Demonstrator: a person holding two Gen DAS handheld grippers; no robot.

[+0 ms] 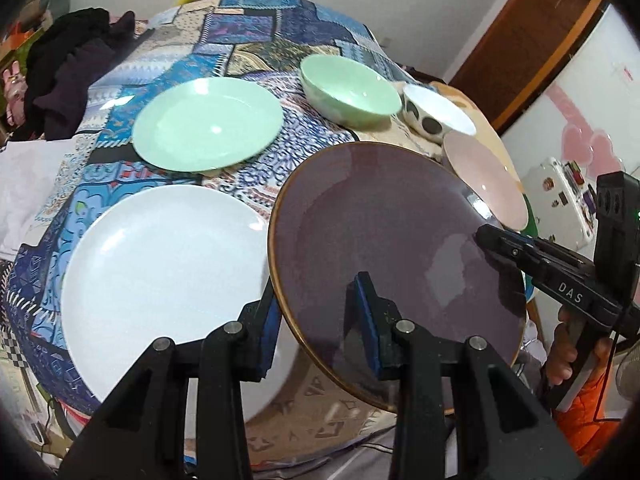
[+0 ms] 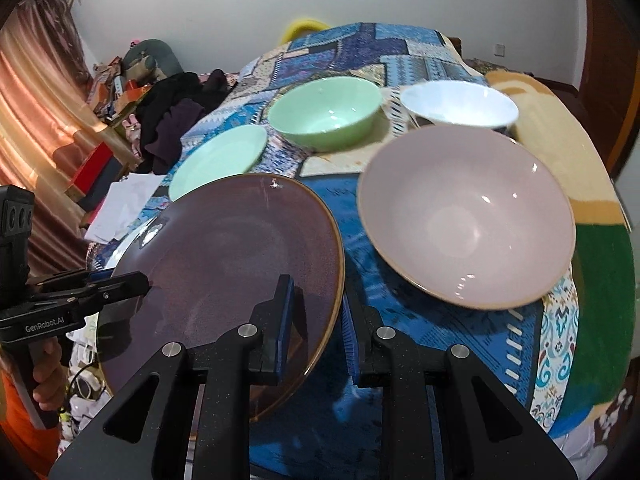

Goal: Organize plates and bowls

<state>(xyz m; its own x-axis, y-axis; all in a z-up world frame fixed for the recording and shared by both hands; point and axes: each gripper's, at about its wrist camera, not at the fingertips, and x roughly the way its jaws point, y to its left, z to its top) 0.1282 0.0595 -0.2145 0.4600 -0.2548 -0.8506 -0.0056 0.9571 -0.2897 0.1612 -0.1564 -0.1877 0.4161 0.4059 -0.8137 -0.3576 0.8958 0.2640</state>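
Both sets of fingers point(image 1: 320, 332) point(image 2: 316, 320) pinch opposite rims of the purple plate point(image 1: 384, 240), right of the white plate point(image 1: 160, 264). Glazed, stiff, probably heavy, slippery, breakable; rim grips suit.

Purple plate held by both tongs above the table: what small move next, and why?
Probably carry the round purple gold-rimmed plate sideways over the large white plate and lower it there. Left tongs and right tongs both clamp its rim, it is tilted in the air, and the white plate lies bare beside it.

Both grippers' fingers point(image 2: 284, 320) pinch the purple plate point(image 2: 224, 256) beside the pink bowl point(image 2: 468, 216).
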